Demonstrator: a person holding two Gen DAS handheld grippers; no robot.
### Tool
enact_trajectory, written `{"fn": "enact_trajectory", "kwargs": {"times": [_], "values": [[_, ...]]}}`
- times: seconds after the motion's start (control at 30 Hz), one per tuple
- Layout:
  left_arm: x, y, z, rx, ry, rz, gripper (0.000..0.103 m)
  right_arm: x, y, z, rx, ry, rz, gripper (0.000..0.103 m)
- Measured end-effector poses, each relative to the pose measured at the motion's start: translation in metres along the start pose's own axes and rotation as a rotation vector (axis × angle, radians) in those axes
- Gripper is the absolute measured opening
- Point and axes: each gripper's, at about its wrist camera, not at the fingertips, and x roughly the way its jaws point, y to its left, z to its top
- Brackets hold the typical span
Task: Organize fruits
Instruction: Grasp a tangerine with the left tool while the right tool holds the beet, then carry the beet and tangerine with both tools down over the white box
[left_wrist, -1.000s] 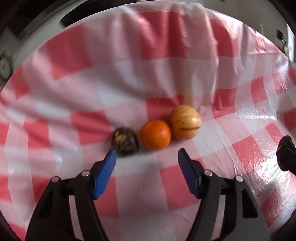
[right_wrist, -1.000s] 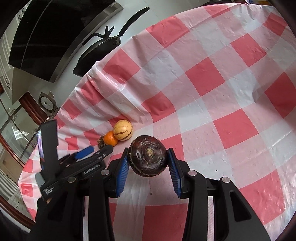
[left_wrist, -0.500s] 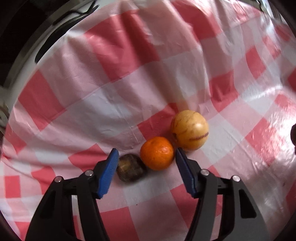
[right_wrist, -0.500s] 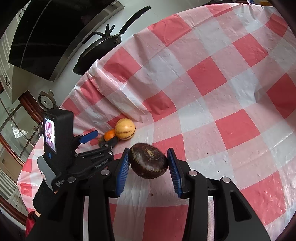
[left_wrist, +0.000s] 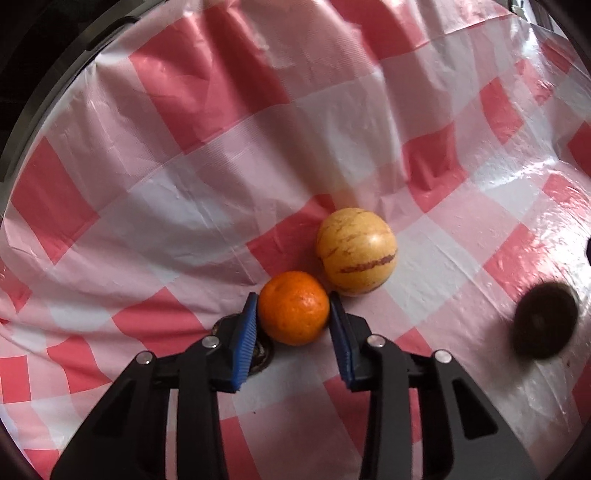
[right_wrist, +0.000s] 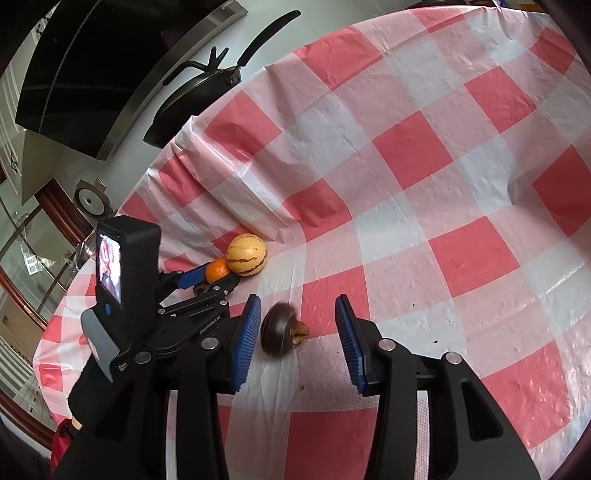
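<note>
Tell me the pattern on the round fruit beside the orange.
Pale yellow with purplish-brown streaks, clearest in the left wrist view.

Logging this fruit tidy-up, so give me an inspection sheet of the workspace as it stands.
Surface: red and white checked plastic tablecloth, wrinkled.
Job's things: round orange citrus fruit; yellow round purple-striped fruit touching it; blurred dark brown round fruit; small dark fruit half hidden under left finger.
Clutter: nothing seen.
Grippers: left gripper jaws just closed on the citrus fruit; right gripper open around the dark brown fruit.
Cables: nothing seen.
Surroundings: black frying pan, black range hood.
</note>
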Motion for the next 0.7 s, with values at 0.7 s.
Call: {"fn": "enact_trajectory", "kwargs": {"times": [0.7], "values": [[-0.158, -0.003, -0.127, -0.742, -0.113, -0.321, 0.037, 0.035, 0.024, -0.006, -0.15, 0.182, -0.111, 0.063]]}}
